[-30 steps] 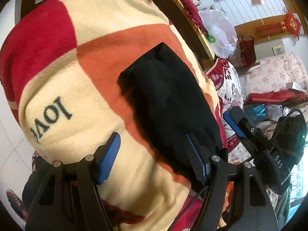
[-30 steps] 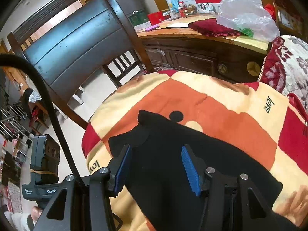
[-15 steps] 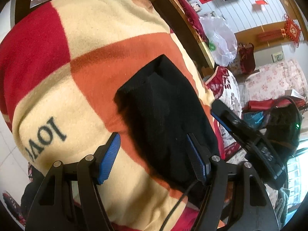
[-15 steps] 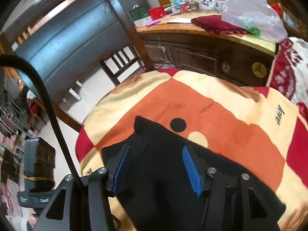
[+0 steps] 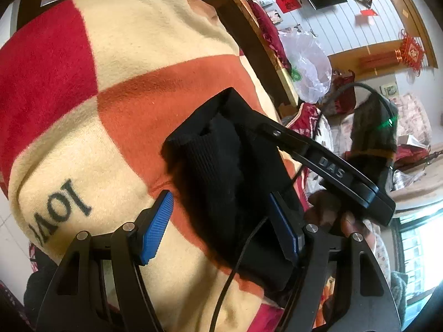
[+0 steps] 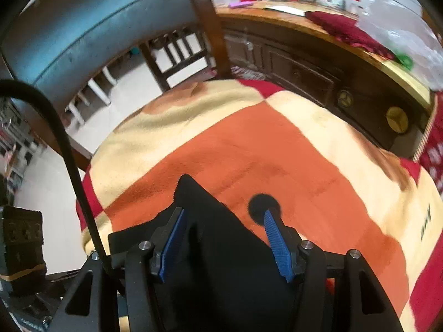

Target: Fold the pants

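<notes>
The black pants [image 5: 227, 171] lie folded into a narrow stack on a red, orange and cream blanket [image 5: 133, 63]. My left gripper [image 5: 221, 224] is open just above the near end of the pants, with one blue pad on each side. My right gripper reaches in from the right in the left wrist view [image 5: 274, 132], low over the far end of the pants. In the right wrist view my right gripper [image 6: 224, 235] is open over the pants [image 6: 221, 262], close to their folded corner.
The blanket [image 6: 277, 149] covers a rounded seat. A dark chair back [image 6: 91, 27] stands behind it. A wooden sideboard [image 6: 318, 66] with a red cloth and a plastic bag [image 5: 307, 66] is on the far side. A cable [image 6: 66, 149] hangs at the left.
My right gripper has moved forward and down over the far end of the pants. My left gripper has shifted slightly closer to the pants. Both stayed open.
</notes>
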Demonstrator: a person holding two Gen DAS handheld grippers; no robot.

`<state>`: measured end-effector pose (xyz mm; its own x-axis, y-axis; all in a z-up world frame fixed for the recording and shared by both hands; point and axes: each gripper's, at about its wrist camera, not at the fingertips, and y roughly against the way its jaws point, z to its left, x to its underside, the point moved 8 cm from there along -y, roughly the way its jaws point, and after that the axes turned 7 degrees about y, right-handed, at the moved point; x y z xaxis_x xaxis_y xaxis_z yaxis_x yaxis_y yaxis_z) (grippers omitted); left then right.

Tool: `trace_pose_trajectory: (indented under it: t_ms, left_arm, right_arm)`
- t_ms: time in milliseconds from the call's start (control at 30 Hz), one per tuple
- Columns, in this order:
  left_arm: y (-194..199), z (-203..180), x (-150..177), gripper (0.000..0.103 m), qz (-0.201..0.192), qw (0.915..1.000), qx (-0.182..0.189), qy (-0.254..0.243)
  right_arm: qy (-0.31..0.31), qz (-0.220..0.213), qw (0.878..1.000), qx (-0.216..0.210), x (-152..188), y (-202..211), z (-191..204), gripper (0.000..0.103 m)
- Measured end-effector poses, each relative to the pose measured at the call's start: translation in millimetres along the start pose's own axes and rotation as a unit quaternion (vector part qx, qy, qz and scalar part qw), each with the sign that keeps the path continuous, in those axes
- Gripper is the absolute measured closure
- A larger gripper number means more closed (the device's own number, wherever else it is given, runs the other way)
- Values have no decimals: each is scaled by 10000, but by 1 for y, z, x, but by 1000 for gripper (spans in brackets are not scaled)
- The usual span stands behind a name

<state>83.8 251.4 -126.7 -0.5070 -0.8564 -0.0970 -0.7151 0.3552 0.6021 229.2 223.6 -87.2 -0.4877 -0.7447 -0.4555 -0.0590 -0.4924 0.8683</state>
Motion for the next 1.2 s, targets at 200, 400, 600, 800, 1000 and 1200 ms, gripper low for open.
trace_pose_trajectory:
  t_ms: [200,400,600,800,1000,1200]
  left_arm:
    - [1,4,-3,33,46,9993,295,234]
    - [2,2,-2,38,111,9993,343,136]
    - [-12,13,-4,82,449,9960,536,562]
    - [1,-2,0,85,368,9968,665,243]
    - [15,-19,1,85,286,9964,792,22]
    - [28,-49,10,85,185,9960,699,-532]
  right_arm:
    - [441,477,9979,-34,-7,-24,10,47]
    - [519,385,9978,-134,-5,-32,18,59]
    - [359,53,9993,-121,-4,-20,15,78]
    - [103,-392,9986,-348,-6,5,16,83]
    - [-1,-646,9969,-438,-14,33,20,84]
    - [-40,-954,9945,-430,-16,61,22,84]
